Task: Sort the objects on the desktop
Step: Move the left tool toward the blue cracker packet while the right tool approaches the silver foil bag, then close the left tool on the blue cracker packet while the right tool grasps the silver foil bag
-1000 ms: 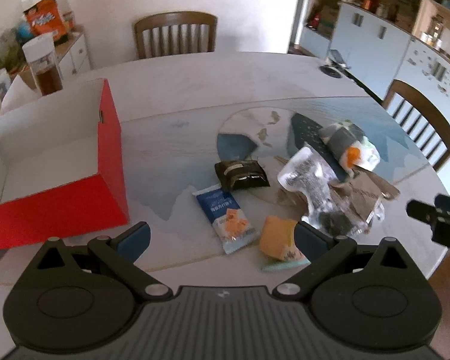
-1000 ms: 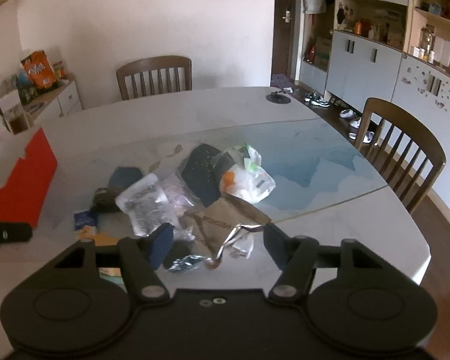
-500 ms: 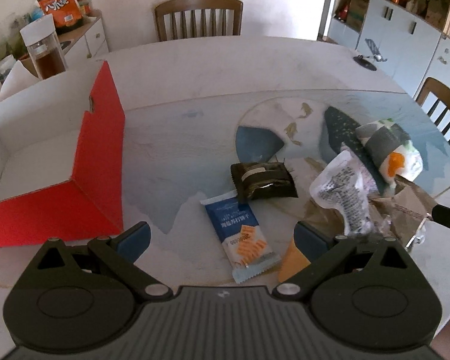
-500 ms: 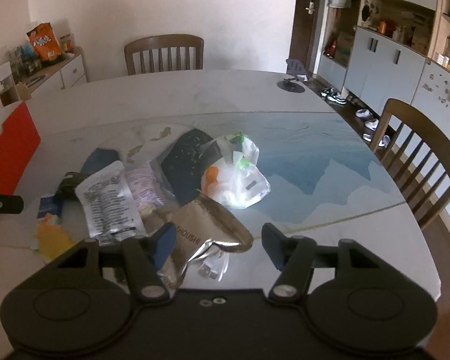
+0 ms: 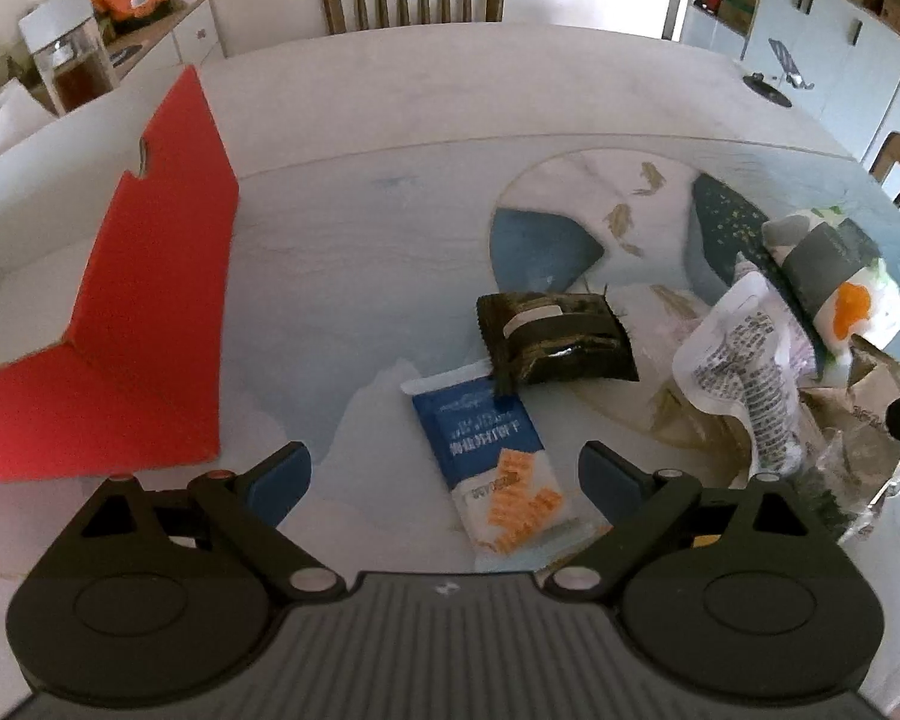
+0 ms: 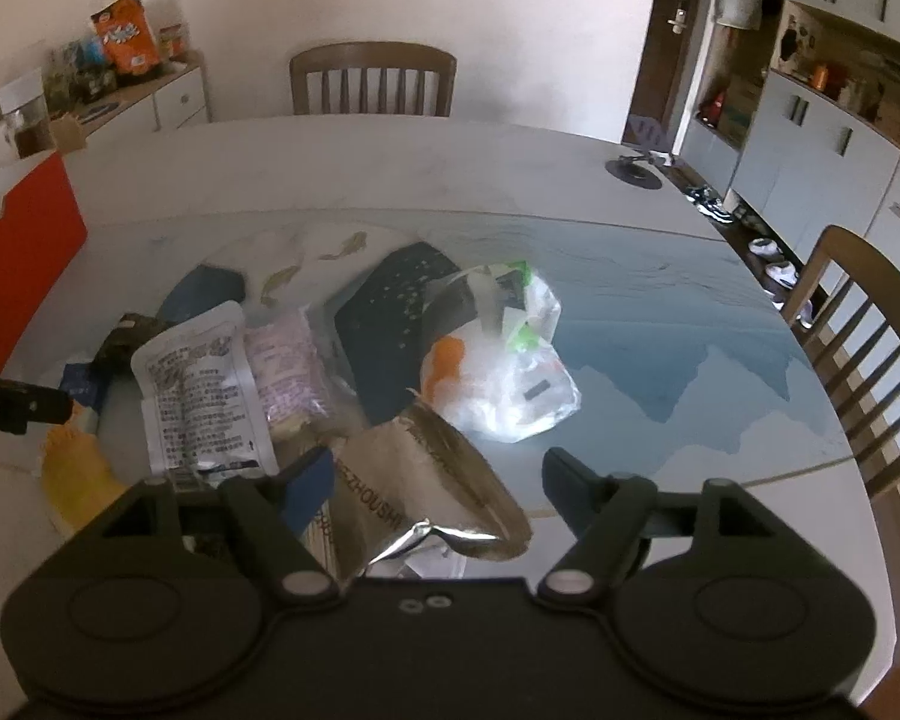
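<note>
- Compared with a second ago: both views closer to and lower over the wrapper pile on the round table (image 5: 390, 120); red cardboard box (image 5: 150, 312) larger at the left of the left wrist view, its white inside showing no wrappers. Meaning for the task, as a judgement: sorting at the approach stage, first pick not yet made, box the likely destination.
- Left gripper (image 5: 444, 480): jaws wide and closing slightly, nothing pressed between the pads. Positioned over the blue cracker packet (image 5: 486, 462), which lies flat on the table between the two fingers, untouched as far as visible.
- Just beyond the blue packet: dark green foil packet (image 5: 552, 339), one corner overlapping the blue packet's top edge.
- Further right: white printed pouch (image 5: 744, 372), crumpled and standing partly upright, leaning on the pile; behind it a clear bag with an orange print (image 5: 852, 306).
- Right gripper (image 6: 438, 480): jaws opening, now wide, nothing gripped. Positioned over the kraft-and-foil torn bag (image 6: 426, 480), which lies between the fingers with its silver lining turned up.
- Left fingertip of the right gripper close to the white printed pouch; contact not determinable.
- Yellow packet (image 6: 78, 468) at the near left edge of the pile, partly hidden.
</note>
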The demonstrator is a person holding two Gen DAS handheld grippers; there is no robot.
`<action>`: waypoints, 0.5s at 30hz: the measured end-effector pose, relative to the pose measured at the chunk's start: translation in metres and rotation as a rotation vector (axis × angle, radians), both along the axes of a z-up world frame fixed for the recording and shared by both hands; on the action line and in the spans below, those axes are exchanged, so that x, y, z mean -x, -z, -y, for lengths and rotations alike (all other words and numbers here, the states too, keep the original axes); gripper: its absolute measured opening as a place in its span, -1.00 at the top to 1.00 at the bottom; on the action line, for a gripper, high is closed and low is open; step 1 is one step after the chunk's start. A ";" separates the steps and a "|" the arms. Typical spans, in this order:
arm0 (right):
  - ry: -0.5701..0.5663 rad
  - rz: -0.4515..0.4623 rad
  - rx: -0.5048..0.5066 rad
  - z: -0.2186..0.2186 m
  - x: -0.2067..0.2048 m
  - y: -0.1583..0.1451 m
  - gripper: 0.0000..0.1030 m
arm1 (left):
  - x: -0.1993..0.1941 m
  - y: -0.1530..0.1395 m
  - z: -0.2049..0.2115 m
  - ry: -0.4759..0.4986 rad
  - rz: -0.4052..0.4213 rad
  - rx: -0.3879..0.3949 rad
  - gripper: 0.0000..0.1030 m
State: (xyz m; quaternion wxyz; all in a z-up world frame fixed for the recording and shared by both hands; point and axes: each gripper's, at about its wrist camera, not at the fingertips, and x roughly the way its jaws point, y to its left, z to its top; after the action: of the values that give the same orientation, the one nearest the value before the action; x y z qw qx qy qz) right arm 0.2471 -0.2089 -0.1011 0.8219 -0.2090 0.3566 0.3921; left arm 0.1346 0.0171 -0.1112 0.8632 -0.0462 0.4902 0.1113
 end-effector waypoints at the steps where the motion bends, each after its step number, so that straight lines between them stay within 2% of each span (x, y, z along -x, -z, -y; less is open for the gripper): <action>1: -0.002 0.001 0.002 -0.001 -0.001 0.001 -0.51 | -0.002 0.002 0.001 -0.002 -0.007 -0.004 -0.87; 15: -0.064 0.003 0.063 -0.013 0.000 0.019 -0.51 | -0.012 0.021 0.002 -0.028 -0.041 -0.015 -0.87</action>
State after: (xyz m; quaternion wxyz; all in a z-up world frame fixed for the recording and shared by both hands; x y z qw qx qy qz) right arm 0.2473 -0.1956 -0.1201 0.8026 -0.2464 0.3606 0.4063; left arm 0.1467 0.0154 -0.1319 0.8517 -0.0442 0.5063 0.1280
